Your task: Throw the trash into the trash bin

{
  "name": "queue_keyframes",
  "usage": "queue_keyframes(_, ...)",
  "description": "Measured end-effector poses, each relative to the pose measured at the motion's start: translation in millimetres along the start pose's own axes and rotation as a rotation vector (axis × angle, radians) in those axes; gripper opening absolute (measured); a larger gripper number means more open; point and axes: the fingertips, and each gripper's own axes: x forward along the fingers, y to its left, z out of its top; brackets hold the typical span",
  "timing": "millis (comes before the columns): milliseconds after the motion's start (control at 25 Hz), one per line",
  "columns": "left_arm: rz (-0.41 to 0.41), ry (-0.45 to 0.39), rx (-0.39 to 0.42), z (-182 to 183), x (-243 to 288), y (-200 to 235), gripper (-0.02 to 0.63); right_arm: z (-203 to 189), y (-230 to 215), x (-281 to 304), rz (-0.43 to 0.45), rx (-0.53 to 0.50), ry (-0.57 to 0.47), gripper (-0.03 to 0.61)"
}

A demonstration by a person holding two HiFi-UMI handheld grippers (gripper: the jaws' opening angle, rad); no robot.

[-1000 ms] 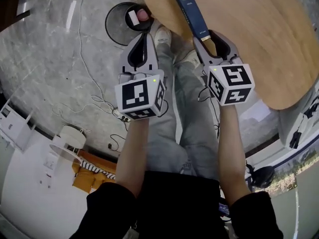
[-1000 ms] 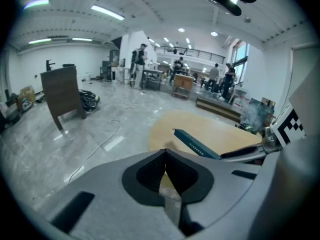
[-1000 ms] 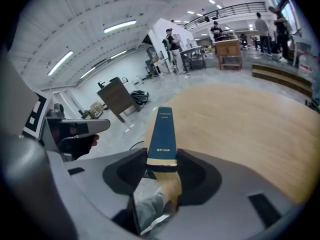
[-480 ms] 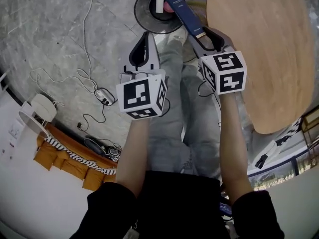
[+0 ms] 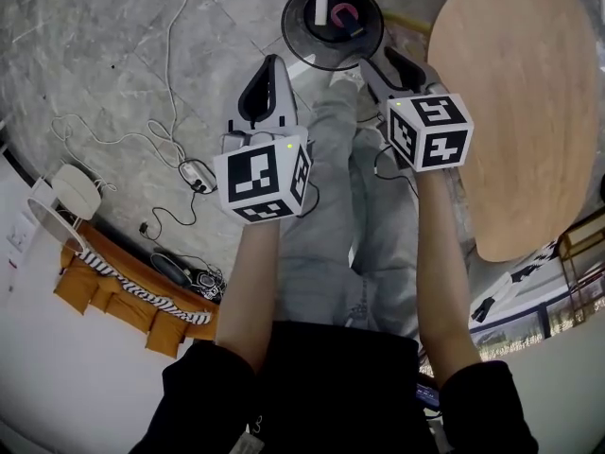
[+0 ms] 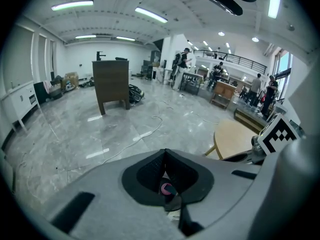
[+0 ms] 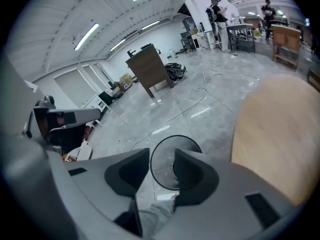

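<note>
Already, trash (image 5: pixel 342 19) lies inside the round trash bin (image 5: pixel 292 38).

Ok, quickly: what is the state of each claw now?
Left claw: closed, empty.
Right claw: open, empty, has just been closing slightly.

Trash (image 5: pixel 342 19) lies in the trash bin (image 5: pixel 295 43) near the wooden table (image 5: pixel 520 112).

Bin (image 5: pixel 333 24): contents too small to identify; white piece (image 5: pixel 320 9) and pink curl (image 5: pixel 345 17) only.
Left gripper view: bin hidden behind left gripper (image 6: pixel 165 152) jaws, bar a pink sliver (image 6: pixel 166 188).
Table (image 5: pixel 515 112): far end cut by top edge.
Distant people (image 6: pixel 216 70): too small to detail.
</note>
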Motion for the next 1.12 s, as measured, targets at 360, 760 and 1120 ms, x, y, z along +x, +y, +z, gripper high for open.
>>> queue_keyframes(360, -0.15, -0.071, 0.083, 70, 9, -50, 0.002, 30, -27, -79, -0.093, 0.165, -0.19, 0.02)
queue_keyframes(760, -0.44, -0.158, 0.234, 153, -32, -207, 0.002, 64, -58, -248, -0.317, 0.308, -0.505, 0.017)
queue_keyframes(1120, -0.692, -0.251, 0.401, 210, -124, -347, 0.002, 62, -81, -446, -0.542, 0.432, -0.832, 0.015)
